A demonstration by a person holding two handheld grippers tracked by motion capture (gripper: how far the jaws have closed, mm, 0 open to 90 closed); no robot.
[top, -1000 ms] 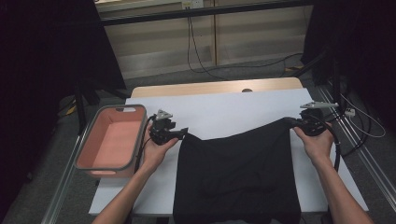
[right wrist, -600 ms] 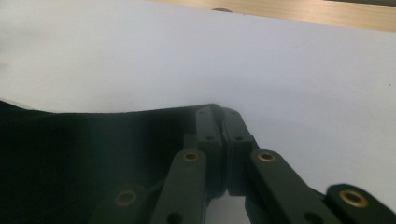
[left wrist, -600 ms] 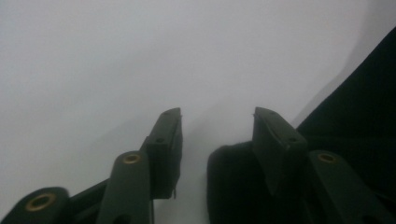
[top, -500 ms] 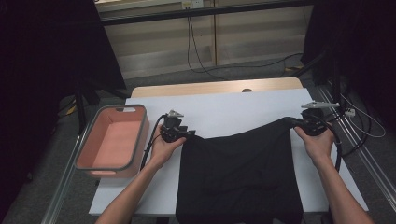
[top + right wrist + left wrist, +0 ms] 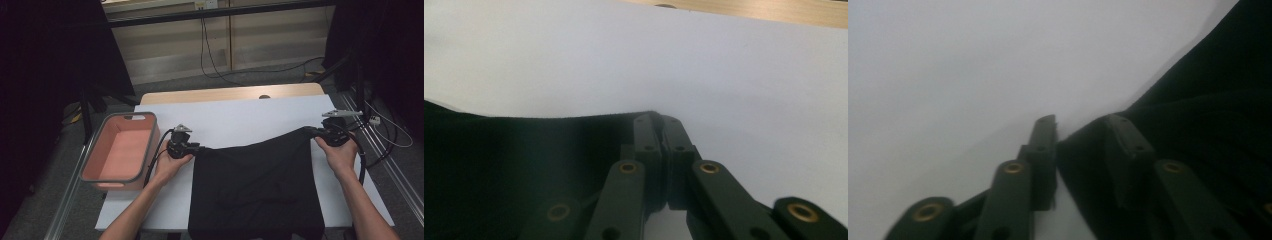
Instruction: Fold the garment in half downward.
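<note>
Black cloth [image 5: 255, 185] lies flat on the white table [image 5: 240, 117]: my right hand-held gripper [image 5: 659, 125] pinches its far right corner, my left hand-held gripper [image 5: 1080, 130], jaws just narrowed, straddles the left corner. Pull evenly to keep the soft fabric taut. Pink bin [image 5: 120, 152] nearby.

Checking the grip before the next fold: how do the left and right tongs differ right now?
The right tongs are pinched shut on the black cloth's far corner; the left tongs stand apart, having just closed partway, with the cloth's corner between them. The right hold the higher corner, the left the lower. Both sit at the cloth's far edge.
</note>
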